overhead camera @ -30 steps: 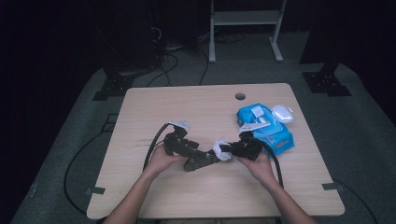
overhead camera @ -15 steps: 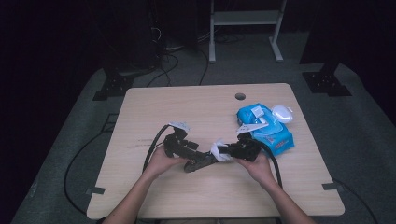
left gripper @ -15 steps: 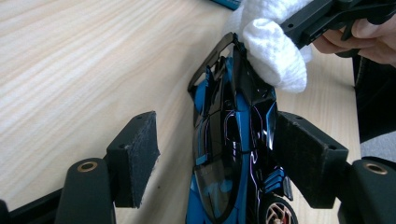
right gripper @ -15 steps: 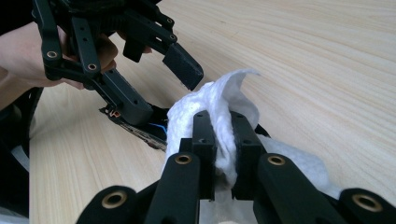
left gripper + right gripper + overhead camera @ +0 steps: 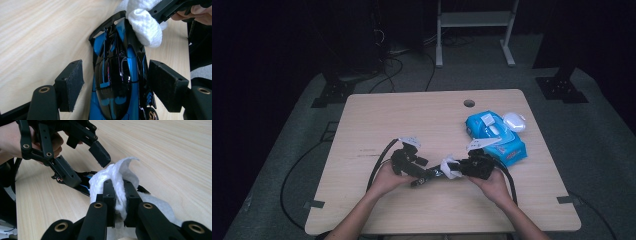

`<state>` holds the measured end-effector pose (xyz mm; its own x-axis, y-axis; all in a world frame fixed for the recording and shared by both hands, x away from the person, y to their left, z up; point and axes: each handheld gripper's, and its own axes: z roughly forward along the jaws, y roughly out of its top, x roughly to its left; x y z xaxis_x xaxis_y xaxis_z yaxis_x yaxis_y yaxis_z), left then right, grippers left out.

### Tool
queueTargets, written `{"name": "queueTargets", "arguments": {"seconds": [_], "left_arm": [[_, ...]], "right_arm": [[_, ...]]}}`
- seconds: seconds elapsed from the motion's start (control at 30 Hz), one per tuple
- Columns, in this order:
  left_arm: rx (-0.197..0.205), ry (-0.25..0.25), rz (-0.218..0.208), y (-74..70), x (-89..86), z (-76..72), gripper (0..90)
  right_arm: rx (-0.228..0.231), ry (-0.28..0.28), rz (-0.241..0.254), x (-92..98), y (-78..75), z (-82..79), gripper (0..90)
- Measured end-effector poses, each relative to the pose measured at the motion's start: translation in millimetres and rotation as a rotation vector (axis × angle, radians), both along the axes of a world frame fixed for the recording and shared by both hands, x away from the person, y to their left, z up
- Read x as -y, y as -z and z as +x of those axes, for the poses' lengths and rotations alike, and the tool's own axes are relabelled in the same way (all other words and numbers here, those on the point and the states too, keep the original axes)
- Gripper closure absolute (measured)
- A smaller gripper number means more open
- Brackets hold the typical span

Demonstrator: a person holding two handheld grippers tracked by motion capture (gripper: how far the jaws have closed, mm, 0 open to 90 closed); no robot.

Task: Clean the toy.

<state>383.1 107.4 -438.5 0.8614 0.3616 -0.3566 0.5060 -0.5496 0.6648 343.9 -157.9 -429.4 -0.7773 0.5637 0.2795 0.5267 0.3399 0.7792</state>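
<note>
**Wiping the toy car**

The left gripper (image 5: 113,86) sits around a shiny blue and black toy car (image 5: 117,75) on the desk (image 5: 412,115). Its jaws have just been opening, and the pads stand apart from the car's sides. To the right, the right gripper (image 5: 119,195) is clamped on a white wipe (image 5: 112,177) that touches the car. A blue wipes pack (image 5: 497,135) lies far right.

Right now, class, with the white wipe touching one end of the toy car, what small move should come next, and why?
Probably close the left tongs back onto the toy car. They have just been opening, and their pads stand clear of its sides, so the car lies loose on the table. The right tongs, shut on the white wipe, could push it along when rubbing.
</note>
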Motion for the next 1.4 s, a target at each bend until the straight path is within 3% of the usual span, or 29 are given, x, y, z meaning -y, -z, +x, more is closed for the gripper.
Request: {"name": "queueTargets", "arguments": {"seconds": [0.53, 0.7, 1.0, 1.2, 1.4], "left_arm": [[-0.027, 0.002, 0.029, 9.2, 8.0, -5.8, 20.2], [-0.02, 0.013, 0.053, 12.9, 13.0, -9.7, 19.5], [0.08, 0.051, 0.147, 14.9, 27.1, -23.8, 19.5], [0.153, 0.084, 0.256, 22.5, 40.4, -37.8, 19.4], [0.189, 0.066, 0.288, 22.7, 43.1, -42.3, 19.5]], "right_arm": [[0.048, -0.01, -0.029, 3.5, 4.9, -16.5, 82.0], [0.04, -0.021, -0.032, 6.3, 8.4, -20.5, 82.0], [0.014, -0.039, -0.056, 9.7, 16.3, -24.9, 81.9], [-0.008, -0.059, -0.114, 8.9, 25.2, -28.6, 81.8], [-0.028, -0.054, -0.083, 20.6, 23.4, -33.3, 81.6]]}}
